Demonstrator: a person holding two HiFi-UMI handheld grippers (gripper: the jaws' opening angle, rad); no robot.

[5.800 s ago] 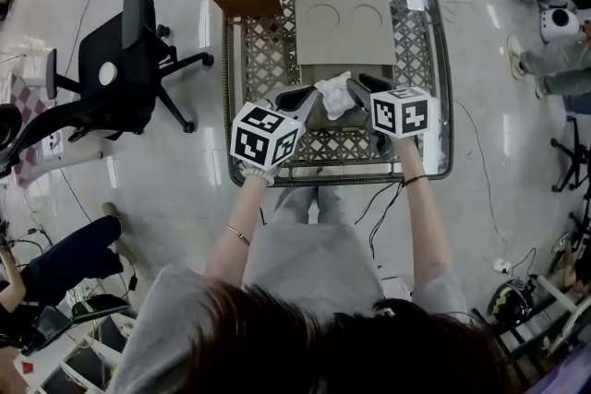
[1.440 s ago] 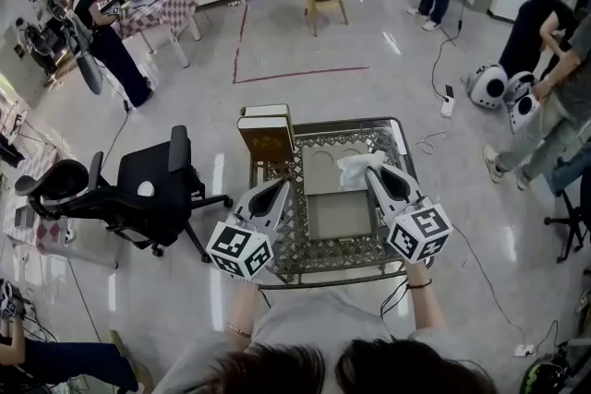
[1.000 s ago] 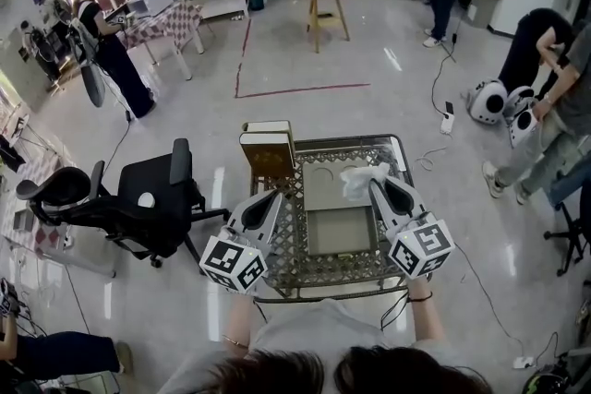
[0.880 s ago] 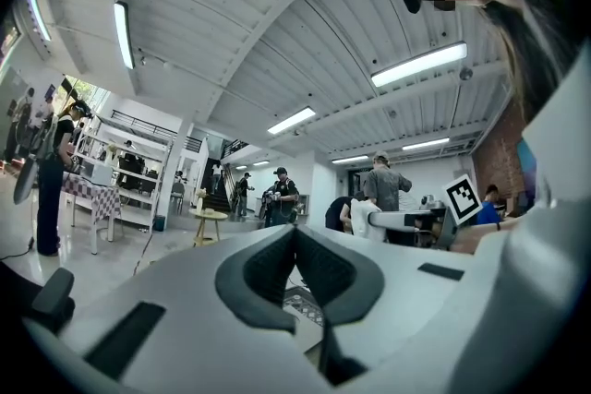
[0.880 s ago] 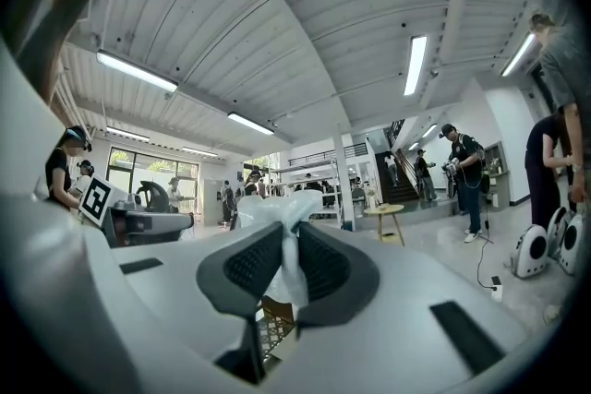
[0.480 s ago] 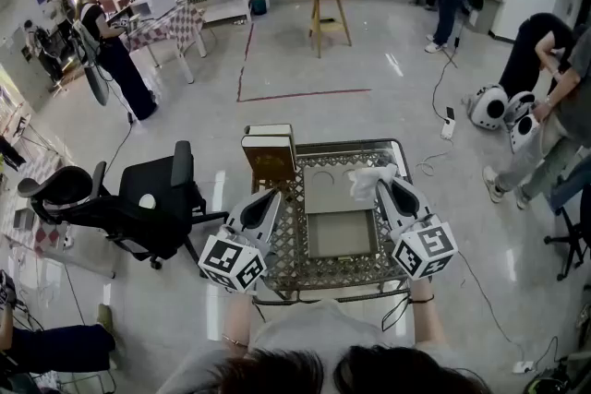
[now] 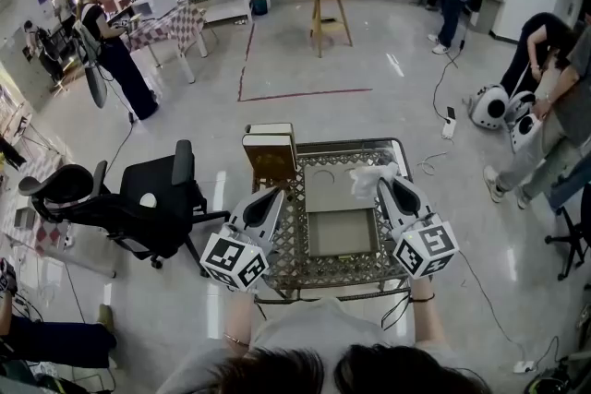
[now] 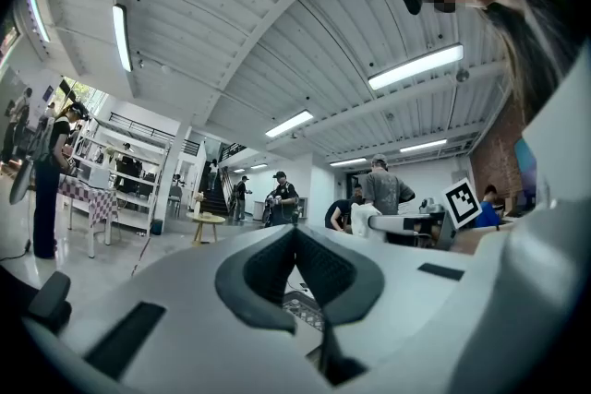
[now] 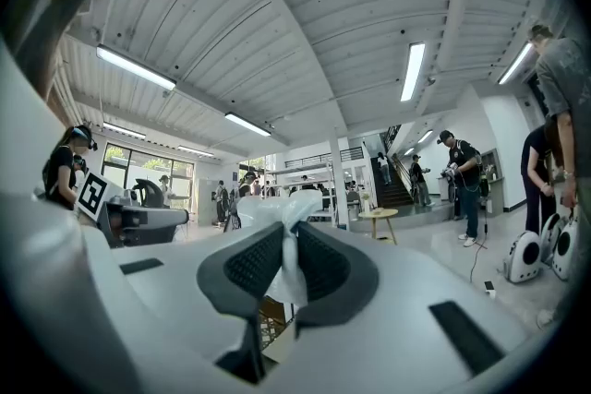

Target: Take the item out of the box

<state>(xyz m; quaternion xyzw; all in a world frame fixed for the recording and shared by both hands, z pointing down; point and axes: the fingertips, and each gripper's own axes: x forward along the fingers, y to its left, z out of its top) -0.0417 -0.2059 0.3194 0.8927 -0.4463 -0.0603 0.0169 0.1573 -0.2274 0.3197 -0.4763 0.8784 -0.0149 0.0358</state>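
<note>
Treat white crumpled thin-film bundle (image 7: 368, 177) as light, soft, crushable and probably slippery; take hold at the gathered neck, never at loose folds. Locate it outside the open beige cardboard box (image 7: 340, 233), up by the box's far right corner above the metal lattice table (image 7: 295, 256). Read left gripper (image 8: 295, 265) as closed pad to pad, empty, beside the box's left wall. Read right gripper (image 9: 288, 265) as clamped narrow on the bundle's neck, film bulging above both pads
</note>
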